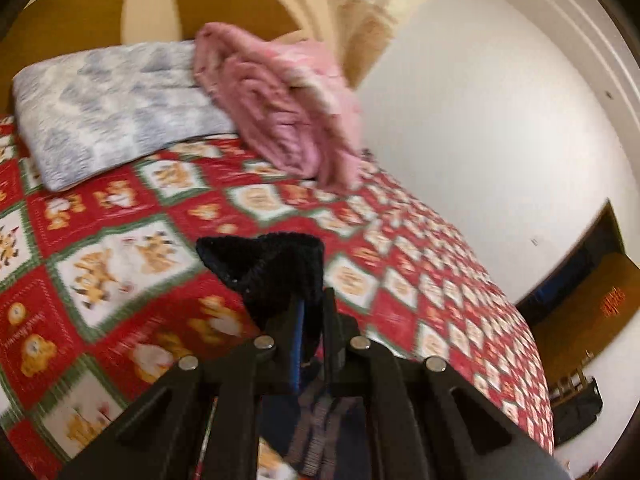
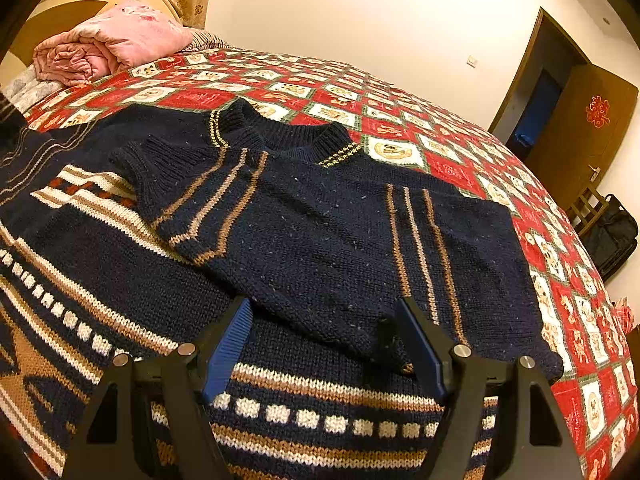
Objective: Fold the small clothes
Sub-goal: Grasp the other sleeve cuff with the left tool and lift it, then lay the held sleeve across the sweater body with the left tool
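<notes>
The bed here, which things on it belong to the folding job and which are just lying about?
Part of the job:
- navy knitted sweater, spread on the bed, one sleeve folded across its front
- left gripper, jaws shut on the sweater's dark cuff
- right gripper, jaws open over the sweater

Just lying about:
- rolled pink quilt
- grey-white pillow
- black bag by the door

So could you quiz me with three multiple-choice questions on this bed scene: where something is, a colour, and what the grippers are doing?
1. Where is the pink quilt?
A. on the floor
B. at the head of the bed
C. on the sweater

2. What colour is the sweater mainly?
A. navy
B. green
C. white

3. What is the left gripper doing?
A. open, holding nothing
B. shut on dark knit cloth
C. out of view

Answers: 1 B, it is rolled beside the pillow; 2 A, navy with tan stripes; 3 B, cloth sticks out between its fingers, while the right gripper is open.
</notes>
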A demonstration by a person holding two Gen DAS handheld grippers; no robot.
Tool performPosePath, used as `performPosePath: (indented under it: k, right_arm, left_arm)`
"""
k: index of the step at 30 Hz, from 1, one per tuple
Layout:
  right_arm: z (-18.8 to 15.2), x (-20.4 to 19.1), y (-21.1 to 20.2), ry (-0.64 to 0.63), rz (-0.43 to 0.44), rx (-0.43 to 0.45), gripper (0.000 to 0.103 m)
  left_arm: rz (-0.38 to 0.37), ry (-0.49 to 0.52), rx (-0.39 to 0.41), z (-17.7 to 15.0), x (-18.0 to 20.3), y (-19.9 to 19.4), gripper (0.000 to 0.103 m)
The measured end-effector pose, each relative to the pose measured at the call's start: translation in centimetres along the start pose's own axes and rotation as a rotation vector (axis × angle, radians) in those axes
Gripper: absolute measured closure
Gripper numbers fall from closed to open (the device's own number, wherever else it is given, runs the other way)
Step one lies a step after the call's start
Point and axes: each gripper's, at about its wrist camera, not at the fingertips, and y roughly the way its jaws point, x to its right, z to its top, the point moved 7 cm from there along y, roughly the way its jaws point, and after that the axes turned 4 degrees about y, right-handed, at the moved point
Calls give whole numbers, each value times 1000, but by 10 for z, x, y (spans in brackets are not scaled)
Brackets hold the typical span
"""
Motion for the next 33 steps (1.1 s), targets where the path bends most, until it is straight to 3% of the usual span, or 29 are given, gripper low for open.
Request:
performPosePath:
  k: [10, 17, 21, 28, 33]
  right_arm:
    - [-1, 4, 0, 27, 25, -3, 28]
    - [0, 7, 1, 59, 53, -9, 28]
    - [-1, 8, 1, 69, 63, -9, 28]
    - [-2, 17, 3, 129, 114, -18, 28]
    - [-2, 23, 4, 184, 158, -16, 28]
  left_arm:
    - [-216, 159, -51, -43, 123, -27, 95]
    - [-364, 312, -152, -111, 223, -31, 95]
    - [-394, 363, -215, -154, 257, -16, 95]
    - [-366, 456, -323, -229, 293, 18, 94]
    - [-397, 557, -349, -262, 316, 5, 70]
